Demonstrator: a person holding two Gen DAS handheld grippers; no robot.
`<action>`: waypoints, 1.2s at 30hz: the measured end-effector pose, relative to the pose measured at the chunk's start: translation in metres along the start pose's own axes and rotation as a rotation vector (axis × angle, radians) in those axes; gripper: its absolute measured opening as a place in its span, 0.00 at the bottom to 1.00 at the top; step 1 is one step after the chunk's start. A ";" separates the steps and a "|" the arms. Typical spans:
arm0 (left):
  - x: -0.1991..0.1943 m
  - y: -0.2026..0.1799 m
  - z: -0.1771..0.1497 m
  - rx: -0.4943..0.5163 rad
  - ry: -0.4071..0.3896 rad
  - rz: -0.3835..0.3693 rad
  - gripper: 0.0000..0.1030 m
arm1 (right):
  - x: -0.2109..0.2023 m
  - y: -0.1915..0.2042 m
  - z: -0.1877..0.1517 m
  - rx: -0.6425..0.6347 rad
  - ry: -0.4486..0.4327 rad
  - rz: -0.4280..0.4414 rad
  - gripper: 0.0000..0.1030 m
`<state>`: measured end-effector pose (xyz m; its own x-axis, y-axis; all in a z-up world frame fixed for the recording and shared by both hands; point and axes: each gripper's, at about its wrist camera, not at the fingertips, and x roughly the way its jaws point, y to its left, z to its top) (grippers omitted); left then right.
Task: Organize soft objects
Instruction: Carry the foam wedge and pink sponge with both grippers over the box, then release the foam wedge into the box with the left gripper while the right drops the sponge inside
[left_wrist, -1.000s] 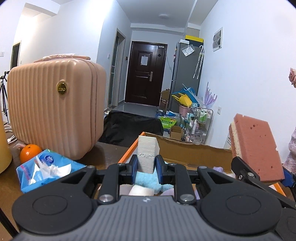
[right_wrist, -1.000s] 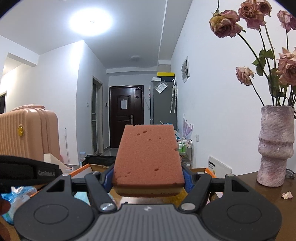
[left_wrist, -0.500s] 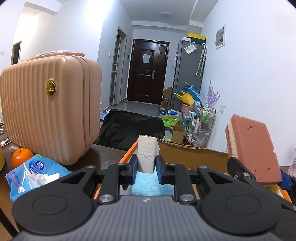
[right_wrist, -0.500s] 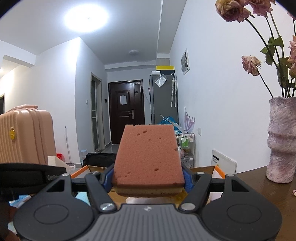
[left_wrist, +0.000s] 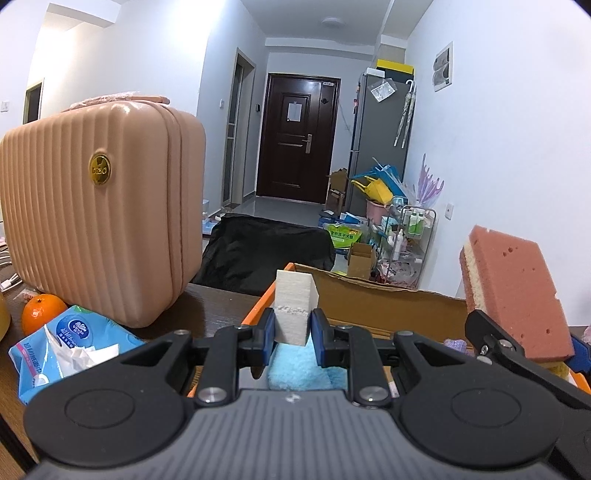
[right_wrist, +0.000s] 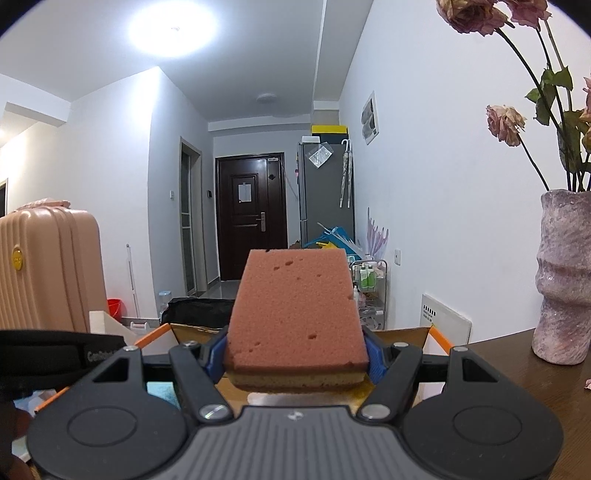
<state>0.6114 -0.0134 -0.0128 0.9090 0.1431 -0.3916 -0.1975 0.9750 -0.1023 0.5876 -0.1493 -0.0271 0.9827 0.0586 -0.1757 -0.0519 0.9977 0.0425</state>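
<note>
My left gripper (left_wrist: 293, 326) is shut on a small white foam block (left_wrist: 295, 302) that stands upright between the pads. It hovers over an orange-rimmed cardboard box (left_wrist: 388, 306) with a light blue fluffy cloth (left_wrist: 299, 365) inside. My right gripper (right_wrist: 295, 354) is shut on a pink sponge with a yellow underside (right_wrist: 295, 317), held flat above the same box (right_wrist: 436, 338). In the left wrist view that sponge (left_wrist: 513, 291) and the right gripper sit at the right, over the box's right side.
A pink ribbed suitcase (left_wrist: 96, 210) stands on the dark table at the left, with an orange (left_wrist: 42, 317) and a blue tissue pack (left_wrist: 70, 350) before it. A mottled vase (right_wrist: 565, 273) with dried roses stands on the table at the right. A hallway lies beyond.
Both grippers have moved forward toward the box, still holding their pieces. The suitcase and tissue pack have slid left in the left wrist view, and the vase has slid right in the right wrist view.
</note>
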 end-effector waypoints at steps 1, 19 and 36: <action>0.000 0.000 0.000 0.002 0.000 -0.001 0.21 | 0.000 0.000 0.000 0.003 0.000 0.001 0.67; -0.007 0.023 0.002 -0.104 -0.032 0.052 1.00 | -0.003 -0.022 -0.002 0.122 -0.018 -0.046 1.00; -0.011 0.017 0.001 -0.082 -0.049 0.067 1.00 | -0.010 -0.021 -0.004 0.131 -0.036 -0.052 1.00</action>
<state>0.5981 0.0017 -0.0090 0.9092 0.2173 -0.3552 -0.2857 0.9461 -0.1527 0.5785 -0.1709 -0.0298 0.9893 0.0033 -0.1457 0.0207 0.9865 0.1627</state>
